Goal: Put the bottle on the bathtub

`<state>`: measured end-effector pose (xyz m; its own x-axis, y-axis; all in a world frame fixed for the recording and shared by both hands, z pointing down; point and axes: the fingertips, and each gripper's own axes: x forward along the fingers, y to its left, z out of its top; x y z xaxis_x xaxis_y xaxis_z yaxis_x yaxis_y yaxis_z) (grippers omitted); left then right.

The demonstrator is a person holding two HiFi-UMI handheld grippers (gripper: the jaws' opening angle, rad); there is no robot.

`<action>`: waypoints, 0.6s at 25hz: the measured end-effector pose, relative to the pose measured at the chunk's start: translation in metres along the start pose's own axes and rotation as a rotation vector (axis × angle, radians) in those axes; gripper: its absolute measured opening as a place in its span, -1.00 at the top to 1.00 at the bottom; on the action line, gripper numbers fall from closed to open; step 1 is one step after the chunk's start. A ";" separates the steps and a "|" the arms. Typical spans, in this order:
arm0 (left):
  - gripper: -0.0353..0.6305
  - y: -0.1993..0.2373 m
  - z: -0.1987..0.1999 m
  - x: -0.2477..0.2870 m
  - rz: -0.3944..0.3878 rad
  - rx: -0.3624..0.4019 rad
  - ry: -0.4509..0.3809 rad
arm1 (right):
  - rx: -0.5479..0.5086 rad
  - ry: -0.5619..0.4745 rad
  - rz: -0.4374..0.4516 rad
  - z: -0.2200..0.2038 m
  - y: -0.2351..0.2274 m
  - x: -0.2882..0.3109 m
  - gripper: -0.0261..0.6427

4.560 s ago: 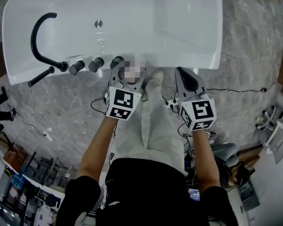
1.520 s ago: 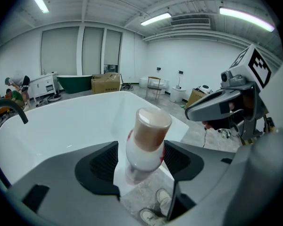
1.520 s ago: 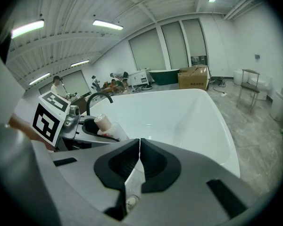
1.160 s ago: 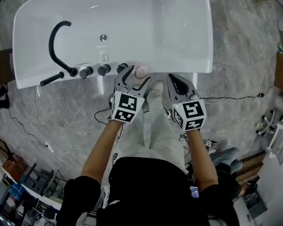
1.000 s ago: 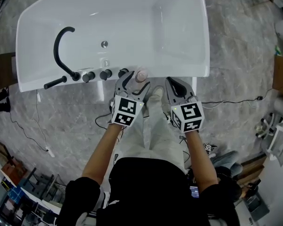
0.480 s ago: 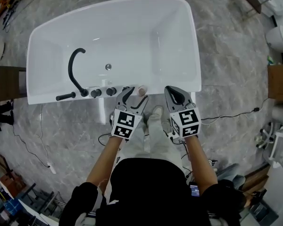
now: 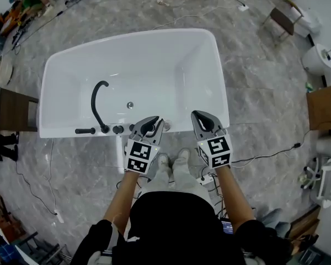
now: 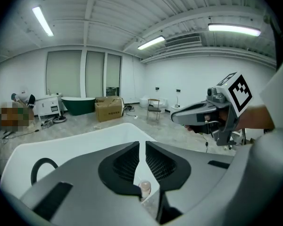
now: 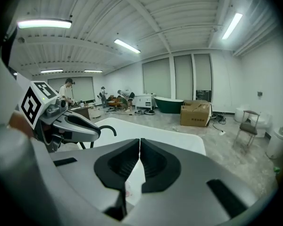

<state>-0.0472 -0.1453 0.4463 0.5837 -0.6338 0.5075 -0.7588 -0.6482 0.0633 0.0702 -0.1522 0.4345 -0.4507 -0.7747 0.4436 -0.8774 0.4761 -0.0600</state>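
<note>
A small bottle with a pinkish cap (image 8: 145, 188) stands on the rim of the white bathtub (image 7: 220, 93), seen just under my left jaws in the left gripper view. In the head view the left gripper hides it. My left gripper (image 7: 153, 122) hovers over the near rim, shut, with nothing between its jaws. My right gripper (image 7: 198, 117) is level with it to the right, also shut and empty. The tub (image 8: 61, 142) fills the lower left gripper view, and the right gripper view looks over the tub (image 9: 172, 135) too.
A black curved faucet (image 7: 97, 98) with knobs sits on the near rim, left of my grippers. A dark wooden stand (image 7: 11, 109) is at the tub's left end. A cardboard box (image 7: 323, 106) and white fixtures (image 7: 317, 59) stand at right. Cables (image 7: 265, 153) trail across the floor.
The left jaws, open beside the bottle half a second ago, have shut and drawn back off it. The bottle stays on the rim. The head view has pulled back and shows the whole tub.
</note>
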 end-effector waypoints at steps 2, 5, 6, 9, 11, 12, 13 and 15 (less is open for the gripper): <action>0.77 -0.002 0.018 -0.007 0.015 0.001 -0.035 | -0.016 -0.019 -0.006 0.010 -0.003 -0.009 0.85; 0.81 -0.002 0.041 -0.018 0.030 0.011 -0.071 | -0.026 -0.053 -0.026 0.028 -0.009 -0.020 0.85; 0.82 0.000 0.048 -0.022 0.036 0.019 -0.082 | -0.030 -0.065 -0.034 0.034 -0.011 -0.023 0.85; 0.84 0.006 0.070 -0.037 0.058 0.062 -0.121 | -0.046 -0.098 -0.059 0.055 -0.015 -0.034 0.85; 0.85 0.009 0.083 -0.048 0.075 0.085 -0.148 | -0.052 -0.120 -0.074 0.067 -0.018 -0.043 0.85; 0.85 0.010 0.090 -0.052 0.085 0.091 -0.161 | -0.056 -0.132 -0.080 0.073 -0.020 -0.047 0.85; 0.85 0.010 0.096 -0.057 0.094 0.096 -0.173 | -0.061 -0.143 -0.084 0.079 -0.022 -0.051 0.85; 0.85 0.011 0.108 -0.065 0.112 0.107 -0.195 | -0.072 -0.159 -0.095 0.087 -0.025 -0.060 0.85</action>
<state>-0.0624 -0.1565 0.3214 0.5501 -0.7670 0.3304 -0.7933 -0.6035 -0.0804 0.1044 -0.1540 0.3315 -0.3918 -0.8707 0.2972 -0.9057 0.4218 0.0419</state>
